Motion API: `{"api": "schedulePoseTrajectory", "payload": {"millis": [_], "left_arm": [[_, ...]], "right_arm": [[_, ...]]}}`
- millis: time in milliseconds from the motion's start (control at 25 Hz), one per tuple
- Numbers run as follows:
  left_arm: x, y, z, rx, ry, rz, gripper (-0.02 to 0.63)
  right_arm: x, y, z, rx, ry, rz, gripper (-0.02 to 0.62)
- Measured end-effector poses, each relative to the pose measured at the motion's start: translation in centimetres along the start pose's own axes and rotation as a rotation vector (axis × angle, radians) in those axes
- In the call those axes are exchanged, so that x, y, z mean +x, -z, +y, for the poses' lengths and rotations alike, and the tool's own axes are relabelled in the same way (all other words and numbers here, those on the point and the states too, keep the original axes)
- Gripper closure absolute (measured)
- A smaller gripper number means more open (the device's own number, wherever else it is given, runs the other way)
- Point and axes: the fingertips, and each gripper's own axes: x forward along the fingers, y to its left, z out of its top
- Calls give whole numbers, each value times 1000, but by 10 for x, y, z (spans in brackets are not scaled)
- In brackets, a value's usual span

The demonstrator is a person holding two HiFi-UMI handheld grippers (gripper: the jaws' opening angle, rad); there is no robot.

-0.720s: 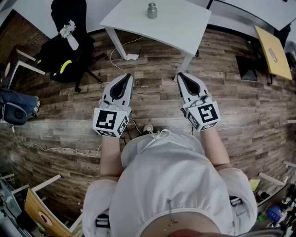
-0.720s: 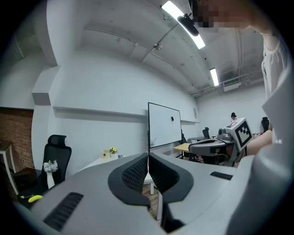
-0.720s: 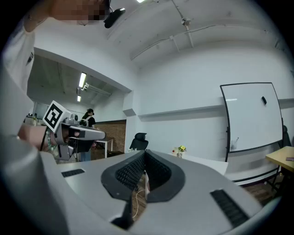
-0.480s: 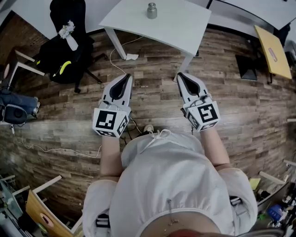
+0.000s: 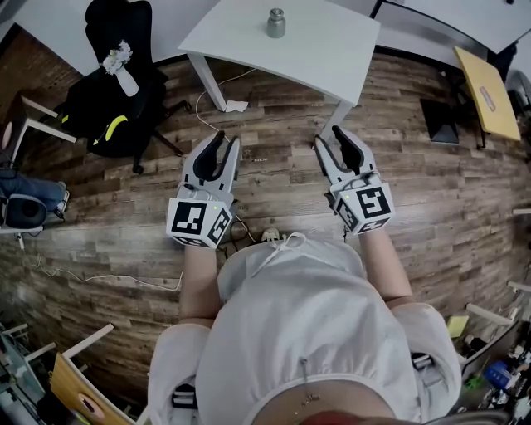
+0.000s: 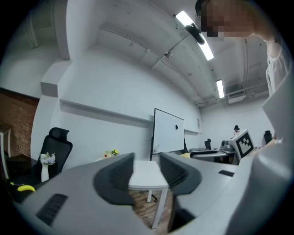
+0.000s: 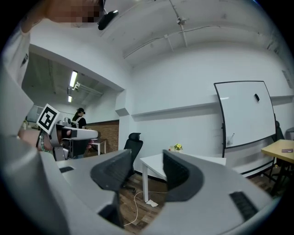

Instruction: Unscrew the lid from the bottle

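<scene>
A small grey metal bottle (image 5: 275, 22) with its lid on stands on the white table (image 5: 323, 50), far ahead of both grippers. My left gripper (image 5: 226, 139) is held level over the wooden floor, short of the table, with its jaws slightly apart and nothing between them. My right gripper (image 5: 329, 134) hovers beside it at the same distance, its jaws a little wider and also empty. In the left gripper view the gap at the left gripper (image 6: 147, 158) frames the table's corner (image 6: 146, 176). The right gripper (image 7: 147, 158) frames the table's edge (image 7: 154, 166) too.
A black office chair (image 5: 120, 79) holding a vase of flowers stands to the left of the table. A white cable (image 5: 211, 87) trails on the floor under the table. A yellow desk (image 5: 489, 83) sits at far right. A whiteboard (image 6: 167, 133) stands behind the table.
Both grippers' jaws, whose tips met in the earlier frames, now stand apart. The hands have stayed in about the same place.
</scene>
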Motion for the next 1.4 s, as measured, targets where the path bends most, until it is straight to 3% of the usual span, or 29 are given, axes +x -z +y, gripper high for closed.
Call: {"api": "schedulePoseTrajectory", "payload": {"millis": [40,80,200,440,720,1040,1400], "left_arm": [[-2,0,10,-18,-3,-15,350],[-4,1,20,-30,-7,-20,257],[-9,6,49,-25,-32,-2,253],[-15,17,95,-35,-80,26,253],[14,32,143,-30,-147,56,253],[123,24,196,10,-180,79,253],[278,21,238,5,-125,79,253]], "right_arm": [[6,1,1,7,6,-5,319],[12,1,2,13,16,-11,254],[30,0,4,14,46,-21,182],[74,9,18,36,9,16,178],[145,24,2,44,-46,27,179],[262,20,-83,75,-90,37,183],[371,21,-190,52,-86,94,195]]}}
